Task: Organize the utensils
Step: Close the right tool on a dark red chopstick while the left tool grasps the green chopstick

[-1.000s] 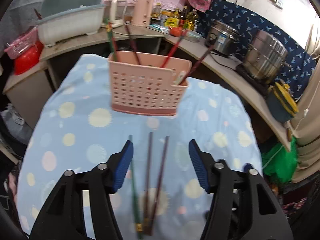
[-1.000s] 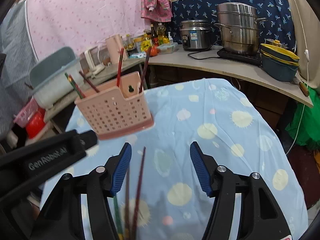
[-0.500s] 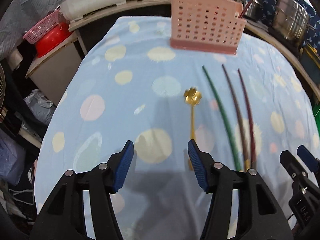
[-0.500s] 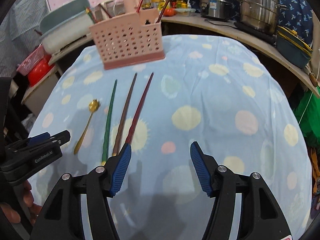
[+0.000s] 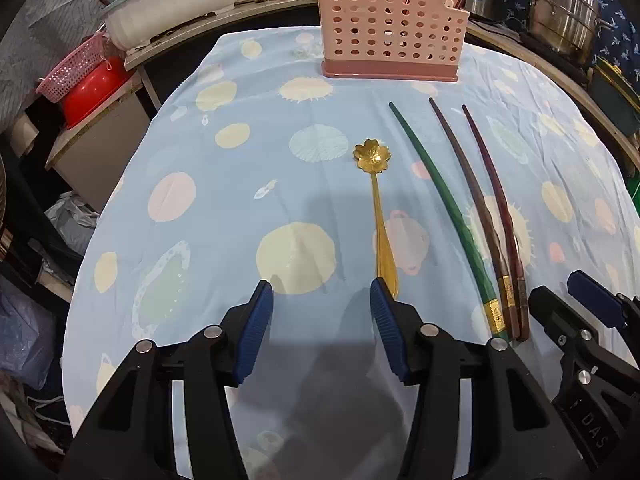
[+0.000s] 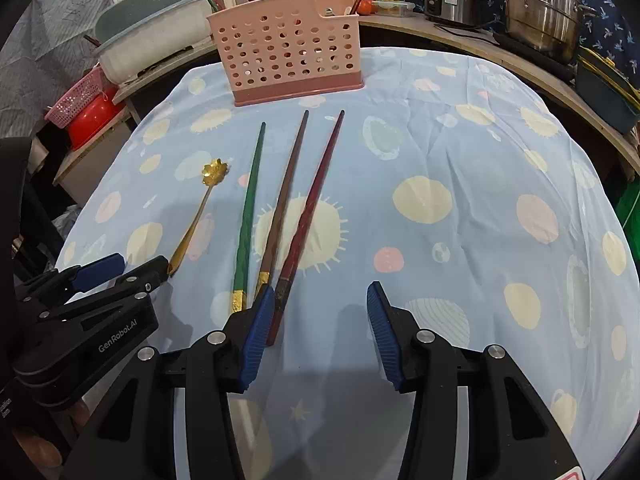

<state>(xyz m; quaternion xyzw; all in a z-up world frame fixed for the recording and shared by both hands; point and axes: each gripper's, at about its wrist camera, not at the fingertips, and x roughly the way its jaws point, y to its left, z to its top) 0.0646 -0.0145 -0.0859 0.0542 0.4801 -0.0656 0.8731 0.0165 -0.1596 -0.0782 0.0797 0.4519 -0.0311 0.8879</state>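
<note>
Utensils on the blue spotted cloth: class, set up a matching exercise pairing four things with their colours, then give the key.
Things:
1. spoon
2. chopstick nearest the spoon
3. perforated holder
4. pads of the left hand-held gripper

Colours:
A. pink
B. blue
C. gold
D. green

Pairs: 1-C, 2-D, 3-A, 4-B

Three chopsticks (image 5: 448, 204) (loose), one gold spoon (image 5: 378, 208), one holder (image 5: 390, 36)
</note>
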